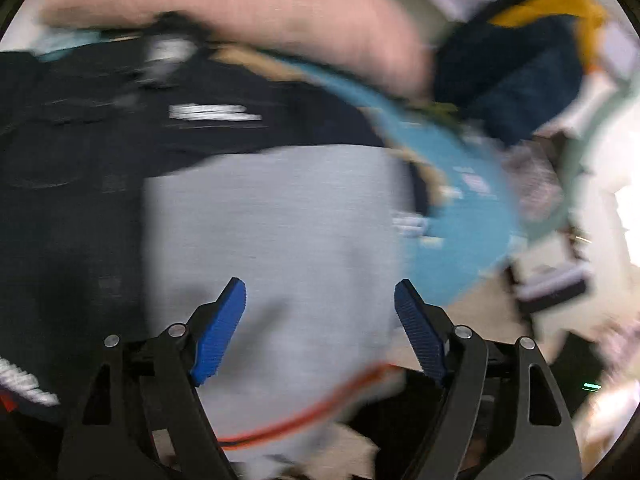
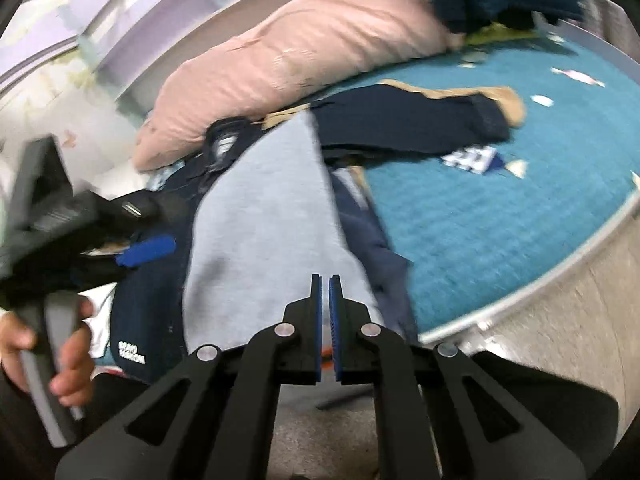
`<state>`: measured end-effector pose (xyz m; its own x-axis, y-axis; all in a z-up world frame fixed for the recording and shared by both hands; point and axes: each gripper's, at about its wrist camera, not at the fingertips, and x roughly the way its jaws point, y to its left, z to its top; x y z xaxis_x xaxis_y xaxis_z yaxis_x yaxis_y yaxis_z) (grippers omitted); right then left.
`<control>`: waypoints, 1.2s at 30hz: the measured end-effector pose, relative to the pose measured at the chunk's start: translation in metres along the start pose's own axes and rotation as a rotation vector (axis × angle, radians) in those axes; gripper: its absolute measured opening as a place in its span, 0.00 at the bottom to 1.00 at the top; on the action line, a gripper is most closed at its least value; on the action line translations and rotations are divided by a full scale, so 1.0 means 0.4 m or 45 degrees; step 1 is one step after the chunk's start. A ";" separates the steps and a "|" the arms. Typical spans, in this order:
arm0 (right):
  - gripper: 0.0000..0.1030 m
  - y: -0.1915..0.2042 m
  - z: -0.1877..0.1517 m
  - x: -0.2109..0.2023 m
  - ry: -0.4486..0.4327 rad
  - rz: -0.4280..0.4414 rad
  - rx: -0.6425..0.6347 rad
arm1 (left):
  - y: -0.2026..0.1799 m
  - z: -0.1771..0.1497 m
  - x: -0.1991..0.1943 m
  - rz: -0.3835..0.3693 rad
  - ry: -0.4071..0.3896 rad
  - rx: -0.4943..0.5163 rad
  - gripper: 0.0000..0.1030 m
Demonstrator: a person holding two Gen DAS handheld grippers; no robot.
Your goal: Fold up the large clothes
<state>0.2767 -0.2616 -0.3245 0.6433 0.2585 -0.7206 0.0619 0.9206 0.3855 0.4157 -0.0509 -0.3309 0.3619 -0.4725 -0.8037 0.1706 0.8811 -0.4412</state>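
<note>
Rightward, the teal bedspread lies bare up to its pale edge. Nearer, the grey garment sprawls over a navy jacket; the left gripper gapes above it, gripping nothing, the right gripper pinched closed, empty.

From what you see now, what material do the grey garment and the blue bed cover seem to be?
Grey garment: probably soft matte knit, like sweatshirt jersey; it drapes smoothly without shine. Blue bed cover: probably ribbed or tufted fabric; fine rows show.
</note>
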 end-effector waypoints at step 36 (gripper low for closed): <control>0.03 -0.125 -0.012 0.138 0.285 0.073 -0.087 | 0.101 -0.301 0.138 0.008 0.135 -0.231 0.86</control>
<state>0.3054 -0.2920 -0.3861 0.4584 0.3622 -0.8116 -0.0268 0.9184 0.3948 0.3324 -0.0442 -0.4410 0.2619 -0.4751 -0.8400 -0.0024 0.8701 -0.4928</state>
